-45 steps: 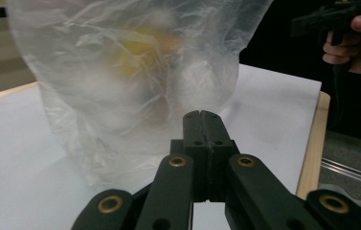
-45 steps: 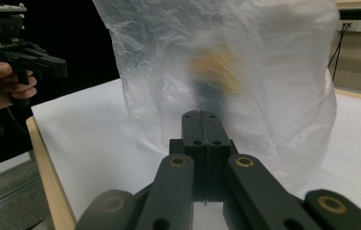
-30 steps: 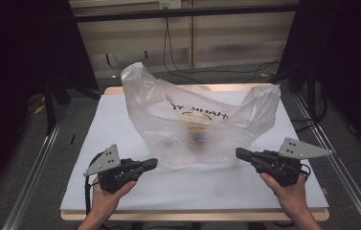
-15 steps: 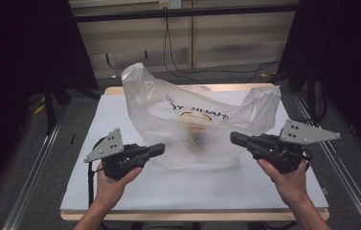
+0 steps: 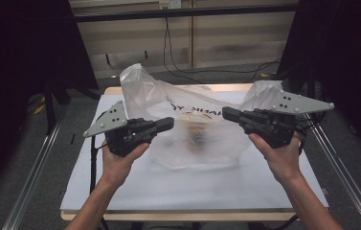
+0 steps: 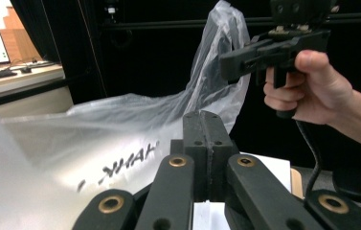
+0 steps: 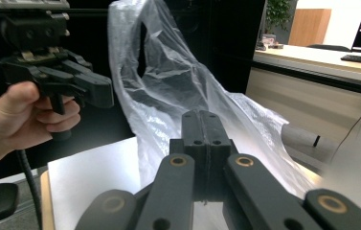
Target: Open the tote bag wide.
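Setting: white table top [image 5: 120,187] under a dark room, cables trailing along the far floor.
Bag: clear plastic bag [image 5: 192,136] lies mid-table, slumped wide from side to side, handles sticking up at the far left and far right, something small and dark inside.
Left gripper [image 5: 168,123]: raised off the table at the bag's left flank, nose pointing inward, jaws pressed together on nothing.
Right gripper [image 5: 227,114]: same story mirrored on the right flank, jaws together, empty.
Key relation: bag sits squarely between the two noses, long axis running gripper to gripper; both look about equally near, neither touching film.
Left gripper view: lettering on the bag's face, and the far handle rising behind the right gripper.
Right gripper view: the other handle loop standing tall, its opening plain to see, which the high view flattens.
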`<state>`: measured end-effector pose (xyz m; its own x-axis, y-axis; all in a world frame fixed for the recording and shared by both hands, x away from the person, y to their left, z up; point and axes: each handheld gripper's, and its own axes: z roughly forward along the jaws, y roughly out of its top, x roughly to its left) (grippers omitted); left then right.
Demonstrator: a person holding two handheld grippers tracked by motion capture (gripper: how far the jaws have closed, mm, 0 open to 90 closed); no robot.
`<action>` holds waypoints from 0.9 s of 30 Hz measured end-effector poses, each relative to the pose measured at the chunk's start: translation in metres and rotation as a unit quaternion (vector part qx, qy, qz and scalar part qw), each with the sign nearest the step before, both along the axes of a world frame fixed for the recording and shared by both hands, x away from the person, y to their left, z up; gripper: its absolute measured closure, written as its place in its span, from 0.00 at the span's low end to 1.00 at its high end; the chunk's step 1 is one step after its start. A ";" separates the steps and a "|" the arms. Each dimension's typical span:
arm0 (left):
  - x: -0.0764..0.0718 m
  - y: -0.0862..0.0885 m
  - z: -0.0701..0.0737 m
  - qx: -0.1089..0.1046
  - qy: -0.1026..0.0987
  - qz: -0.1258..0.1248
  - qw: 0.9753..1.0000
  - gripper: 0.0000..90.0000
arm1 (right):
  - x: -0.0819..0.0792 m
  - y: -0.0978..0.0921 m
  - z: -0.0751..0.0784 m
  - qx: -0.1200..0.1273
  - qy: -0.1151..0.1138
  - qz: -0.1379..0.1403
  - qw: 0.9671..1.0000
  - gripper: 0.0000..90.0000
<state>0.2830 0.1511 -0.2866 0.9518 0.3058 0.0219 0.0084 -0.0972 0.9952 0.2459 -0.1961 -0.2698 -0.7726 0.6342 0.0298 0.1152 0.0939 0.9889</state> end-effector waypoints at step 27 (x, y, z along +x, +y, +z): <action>0.071 -0.027 -0.017 0.049 0.045 0.051 0.996 1.00 | 0.060 0.023 -0.027 -0.051 0.054 -0.033 0.997 1.00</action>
